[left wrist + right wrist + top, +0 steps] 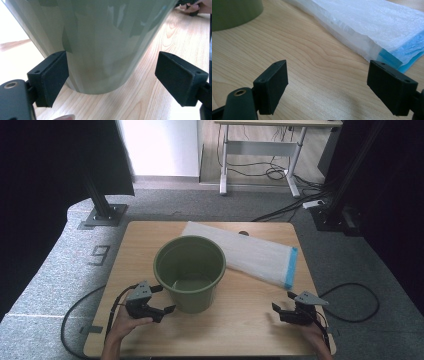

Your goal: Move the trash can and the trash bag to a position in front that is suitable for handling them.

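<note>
Olive-green bucket (189, 270) at centre on a pale wood-grain desk (250, 320). At 2 o'clock, a white, finely textured bag (245, 254) with a light-blue end strip. Both grippers, left (162, 300) and right (281, 301), black with grey top plates. Grey speckled floor (45, 275).

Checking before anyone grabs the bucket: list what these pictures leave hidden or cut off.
- Bucket: left gripper view cuts off its rim at the top edge.
- Bag: high view, the bucket hides its near left corner.
- Left gripper: whether its left pad touches the bucket is unclear.
</note>
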Motion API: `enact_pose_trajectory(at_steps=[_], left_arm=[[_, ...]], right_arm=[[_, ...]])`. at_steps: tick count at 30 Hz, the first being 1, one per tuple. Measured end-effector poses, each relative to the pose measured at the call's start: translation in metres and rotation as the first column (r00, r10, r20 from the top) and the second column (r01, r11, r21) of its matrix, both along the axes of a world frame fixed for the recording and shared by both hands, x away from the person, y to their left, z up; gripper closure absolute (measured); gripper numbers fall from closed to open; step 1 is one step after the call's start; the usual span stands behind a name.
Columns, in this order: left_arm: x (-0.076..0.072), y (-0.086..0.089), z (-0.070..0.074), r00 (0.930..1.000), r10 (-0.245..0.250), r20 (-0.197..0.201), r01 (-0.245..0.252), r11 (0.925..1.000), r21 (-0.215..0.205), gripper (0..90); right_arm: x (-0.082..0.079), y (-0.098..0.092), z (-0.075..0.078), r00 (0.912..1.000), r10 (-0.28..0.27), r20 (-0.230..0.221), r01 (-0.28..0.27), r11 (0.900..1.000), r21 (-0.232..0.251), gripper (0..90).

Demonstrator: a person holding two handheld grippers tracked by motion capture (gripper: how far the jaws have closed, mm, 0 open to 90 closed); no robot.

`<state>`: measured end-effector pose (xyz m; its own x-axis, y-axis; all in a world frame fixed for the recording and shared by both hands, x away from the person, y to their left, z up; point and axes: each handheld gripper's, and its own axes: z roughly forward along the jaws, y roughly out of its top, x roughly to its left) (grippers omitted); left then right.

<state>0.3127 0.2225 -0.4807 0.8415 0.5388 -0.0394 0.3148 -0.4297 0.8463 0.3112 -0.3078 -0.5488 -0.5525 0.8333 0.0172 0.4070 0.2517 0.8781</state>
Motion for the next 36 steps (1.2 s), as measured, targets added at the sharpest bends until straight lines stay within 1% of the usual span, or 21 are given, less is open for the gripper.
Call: enact_pose_trajectory(at_steps=[3,8,11,14,18,21,23,24,25,26,29,31,32,33,34,36], left_arm=[[0.005,-0.008,0.001,0.9997,-0.023,0.001,0.023,0.9997,-0.003,12.8],[0.011,-0.024,0.001,0.9989,-0.046,0.006,0.046,0.9989,0.012,13.9],[0.013,-0.032,0.002,0.9981,-0.062,0.005,0.062,0.998,0.013,14.0],[0.015,-0.037,0.002,0.9977,-0.067,0.003,0.067,0.9977,0.008,14.0],[0.015,-0.048,0.002,0.9966,-0.082,0.005,0.082,0.9966,0.011,14.0],[0.015,-0.052,0.002,0.9963,-0.086,0.005,0.085,0.9963,0.002,14.0],[0.015,-0.053,0.002,0.9965,-0.084,0.007,0.084,0.9965,0.004,14.1],[0.015,-0.055,0.002,0.9967,-0.08,0.011,0.08,0.9967,0.012,14.1],[0.015,-0.056,0.001,0.9976,-0.067,0.02,0.066,0.9973,0.031,14.1],[0.015,-0.056,0.001,0.9976,-0.067,0.02,0.066,0.9973,0.031,14.1],[0.01,-0.052,0.004,0.9988,-0.023,0.044,0.021,0.998,0.059,14.0],[0.007,-0.048,0.005,0.9988,-0.005,0.049,0.002,0.9982,0.061,14.1],[0.007,-0.048,0.005,0.9988,-0.005,0.049,0.002,0.9982,0.061,14.1],[0.005,-0.043,0.005,0.9986,0.018,0.049,-0.02,0.9984,0.053,14.0],[0.005,-0.043,0.005,0.9986,0.018,0.049,-0.02,0.9984,0.053,14.0],[0.004,-0.037,0.005,0.998,0.041,0.048,-0.044,0.998,0.045,14.0]], right_arm=[[0.001,0.001,0.0,1.0,0.008,0.0,-0.008,1.0,-0.004,16.3],[0.0,0.002,-0.001,0.9999,0.012,-0.002,-0.012,1.0,-0.009,16.5],[0.0,0.002,-0.001,0.9999,0.011,-0.001,-0.012,1.0,-0.009,16.6],[0.0,0.003,-0.001,0.9999,0.012,-0.003,-0.012,1.0,-0.009,16.8],[0.001,0.008,-0.001,0.9996,0.027,0.0,-0.027,0.999,-0.024,16.9],[0.0,0.007,-0.001,0.9997,0.026,0.0,-0.026,0.999,-0.021,16.9],[0.0,0.007,-0.001,0.9997,0.025,-0.001,-0.025,0.999,-0.02,16.9],[0.001,0.007,-0.001,0.9997,0.023,0.0,-0.023,1.0,-0.02,16.9],[0.0,0.007,-0.001,0.9998,0.019,0.0,-0.019,1.0,-0.021,16.9],[0.0,0.006,-0.001,0.9998,0.019,0.001,-0.019,1.0,-0.024,16.9],[-0.002,0.005,-0.001,0.9999,0.014,0.004,-0.014,0.999,-0.029,16.9],[-0.002,0.003,0.0,1.0,0.008,0.005,-0.008,1.0,-0.026,16.9],[-0.002,0.003,0.0,1.0,0.008,0.005,-0.008,1.0,-0.026,16.9],[-0.002,0.002,0.0,1.0,0.004,0.008,-0.004,1.0,-0.023,16.9],[-0.002,0.002,0.0,1.0,0.004,0.008,-0.004,1.0,-0.023,16.9],[-0.002,0.003,0.001,0.9999,0.004,0.011,-0.004,1.0,-0.025,16.9]])
